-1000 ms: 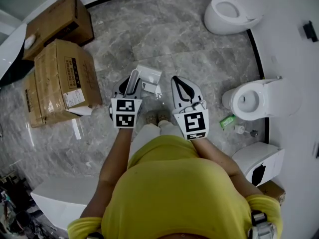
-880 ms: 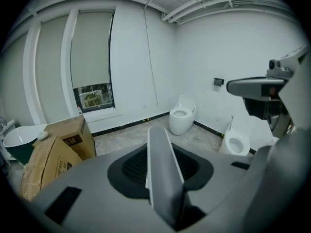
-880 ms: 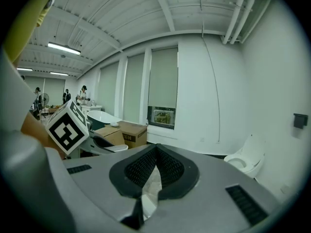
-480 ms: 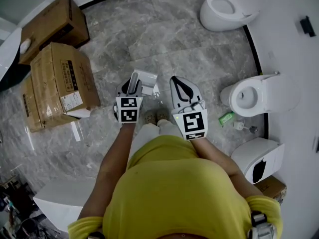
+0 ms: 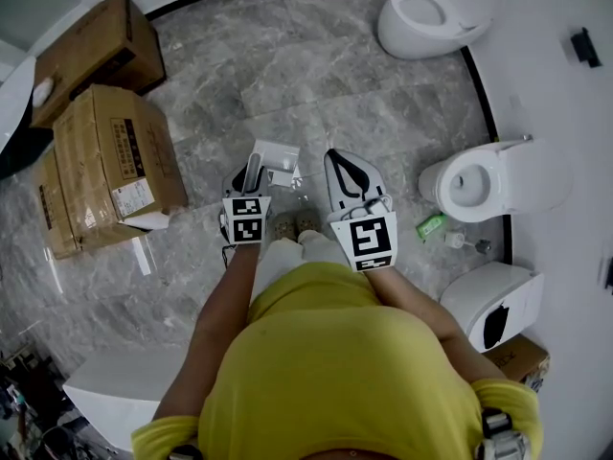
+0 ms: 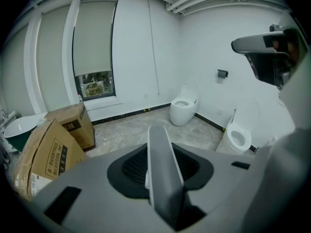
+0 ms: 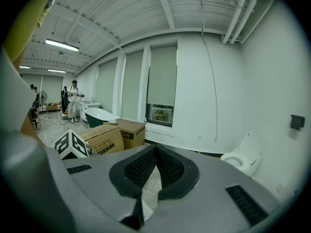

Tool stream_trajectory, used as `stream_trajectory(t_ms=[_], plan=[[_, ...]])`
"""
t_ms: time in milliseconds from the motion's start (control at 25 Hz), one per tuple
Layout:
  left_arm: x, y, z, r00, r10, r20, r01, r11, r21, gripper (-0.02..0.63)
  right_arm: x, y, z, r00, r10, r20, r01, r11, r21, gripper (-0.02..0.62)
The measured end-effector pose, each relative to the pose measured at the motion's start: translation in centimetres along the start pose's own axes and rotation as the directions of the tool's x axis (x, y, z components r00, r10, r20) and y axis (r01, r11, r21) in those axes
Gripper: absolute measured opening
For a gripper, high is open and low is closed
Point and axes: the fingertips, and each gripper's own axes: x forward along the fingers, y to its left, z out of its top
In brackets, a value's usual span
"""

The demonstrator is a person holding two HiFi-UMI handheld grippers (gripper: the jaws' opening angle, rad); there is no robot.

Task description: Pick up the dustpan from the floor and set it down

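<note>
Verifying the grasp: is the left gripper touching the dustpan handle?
Touching. In the left gripper view, the dustpan handle sits pinched between the jaws of the left gripper, with no gap at either side.

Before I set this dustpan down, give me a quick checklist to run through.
1. Grip: left gripper shut on the handle of the dustpan: ok.
2. Landing spot: floor ahead of the dustpan is bare: ok.
3. Dustpan touching the floor: cannot tell.
4. The right gripper has its jaws together, nothing in them: ok.
5. The cardboard boxes stand apart from the dustpan: ok.
</note>
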Motion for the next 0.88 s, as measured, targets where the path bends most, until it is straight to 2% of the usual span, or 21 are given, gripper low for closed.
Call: stream_trajectory(t_ms=[160, 280, 320, 400, 440, 520, 600, 640, 680, 800, 880], plan=[[-0.3, 0.0, -0.7, 1.0, 0.005, 0.02, -0.005, 1.0, -0.007, 0.127, -0.3, -0.2, 0.0, 1.0, -0.001, 0.001, 0.001, 1.0, -0.008, 0.012], [0.0, -0.2, -0.9, 1.0, 0.002, 0.0, -0.002, 1.0, -0.019, 0.129, -0.4, -0.1, -0.2, 1.0, 0.003, 0.0, -0.003, 1.0, -0.009, 0.012], [0.0, -0.2, -1.0, 1.0, 0.001, -0.007, -0.001, 1.0, -0.029, 0.163, -0.5, -0.1, -0.2, 1.0, 0.006, 0.001, -0.006, 1.0, -0.01, 0.012], [-0.1, 0.0, -1.0, 1.0, -0.001, -0.007, 0.001, 0.999, -0.05, 0.298, -0.5, 0.1, -0.1, 1.0, 0.012, 0.007, -0.012, 1.0, -0.013, 0.012], [-0.4, 0.0, -0.7, 1.0, -0.002, 0.007, 0.002, 0.998, -0.059, 0.343, -0.6, 0.1, 0.0, 1.0, 0.016, 0.01, -0.015, 1.0, -0.015, 0.012], [-1.5, 0.2, 0.4, 0.998, 0.006, 0.06, -0.002, 0.997, -0.077, 0.391, -0.6, 0.1, 0.1, 1.0, 0.021, 0.018, -0.021, 1.0, -0.015, 0.012], [-3.1, 0.6, 1.9, 0.993, 0.033, 0.116, -0.024, 0.997, -0.08, 0.393, -0.6, 0.2, 0.2, 0.999, 0.027, 0.027, -0.027, 1.0, -0.011, 0.012], [-4.2, 0.8, 2.8, 0.988, 0.049, 0.148, -0.039, 0.996, -0.074, 0.389, -0.6, 0.2, 0.4, 0.999, 0.03, 0.033, -0.03, 1.0, -0.009, 0.012], [-5.4, 1.0, 4.0, 0.98, 0.066, 0.188, -0.054, 0.996, -0.068, 0.353, -0.6, 0.3, 0.6, 0.999, 0.033, 0.039, -0.032, 0.999, -0.006, 0.012], [-9.3, 1.3, 8.5, 0.938, 0.104, 0.332, -0.085, 0.994, -0.071, 0.161, -0.5, 0.3, 1.5, 0.997, 0.038, 0.064, -0.038, 0.999, -0.002, 0.012], [-11.7, 1.3, 12.0, 0.9, 0.117, 0.421, -0.094, 0.993, -0.074, 0.082, -0.5, -0.1, 2.5, 0.995, 0.036, 0.091, -0.035, 0.999, -0.004, 0.012]])
